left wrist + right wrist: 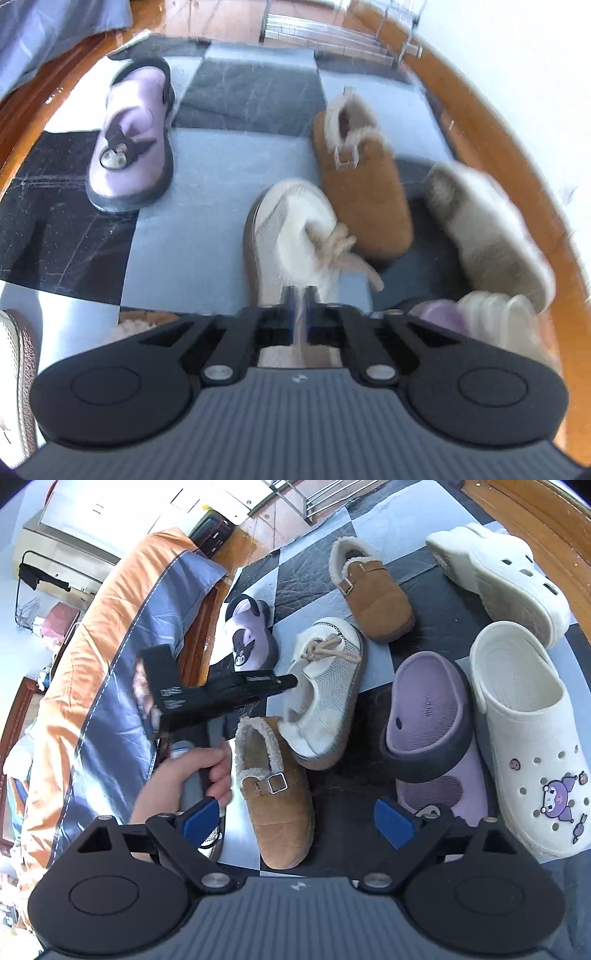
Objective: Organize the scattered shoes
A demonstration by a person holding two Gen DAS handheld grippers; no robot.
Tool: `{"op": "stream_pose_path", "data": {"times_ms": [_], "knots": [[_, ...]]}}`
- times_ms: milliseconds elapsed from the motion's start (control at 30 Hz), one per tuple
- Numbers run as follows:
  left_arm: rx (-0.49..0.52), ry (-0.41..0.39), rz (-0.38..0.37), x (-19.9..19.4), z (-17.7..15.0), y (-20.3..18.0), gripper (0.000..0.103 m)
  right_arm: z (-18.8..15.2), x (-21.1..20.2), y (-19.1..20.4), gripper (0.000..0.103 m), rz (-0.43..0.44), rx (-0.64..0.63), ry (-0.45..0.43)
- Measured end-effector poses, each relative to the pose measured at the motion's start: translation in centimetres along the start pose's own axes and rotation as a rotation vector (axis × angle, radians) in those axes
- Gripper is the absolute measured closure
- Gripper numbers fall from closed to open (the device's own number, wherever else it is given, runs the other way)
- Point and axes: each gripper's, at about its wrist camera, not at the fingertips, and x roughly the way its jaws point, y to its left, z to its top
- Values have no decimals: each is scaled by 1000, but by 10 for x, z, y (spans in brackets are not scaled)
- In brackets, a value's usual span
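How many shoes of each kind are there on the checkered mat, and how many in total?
Brown fur-lined clogs: 2
Purple clogs: 2
White clogs: 2
White lace-up sneakers: 2, one gripped by the left gripper, one only partly in view
Total: 8

Cream sneaker (325, 698), tan slipper (275, 794), checkered grey-black mat (207, 229).

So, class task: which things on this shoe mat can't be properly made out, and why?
- Left wrist view: grey fuzzy slipper, motion-blurred.
- Left wrist view: white shoe, cut off by the left edge.
- Right wrist view: silvery mesh shoe, mostly hidden behind the right tool finger.
- Left tool grips the cream lace-up shoe; heel hidden.
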Motion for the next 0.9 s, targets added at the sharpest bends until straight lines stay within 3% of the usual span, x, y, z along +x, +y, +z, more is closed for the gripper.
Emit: {"op": "stream_pose_path", "data": {"times_ms": [133,333,433,500,567,633,667,800,900], "knots": [[59,6,98,-11,1,-6,103,-4,-2,11,11,-3,-22,-4],[-56,83,30,-23,-33,21,100,-8,3,24,9,-26,-67,-32],[-116,98,3,-45,-50,37,86,6,20,31,9,-73,-137,-40],[-171,89,-38,-58,-50,45,65,32,40,43,11,-127,-207,-4],[-206,56,-78,-74,-47,51,58,62,61,56,15,-181,-276,41],[-220,16,-82,-88,-47,55,44,86,88,63,30,-228,-306,123],[-224,9,-70,-93,-49,56,32,98,103,67,33,-272,-307,149],[-315,43,-98,-99,-69,77,28,126,150,79,37,-444,-341,109],[-385,51,-122,-100,-84,90,28,125,185,80,39,-491,-432,110]]}}
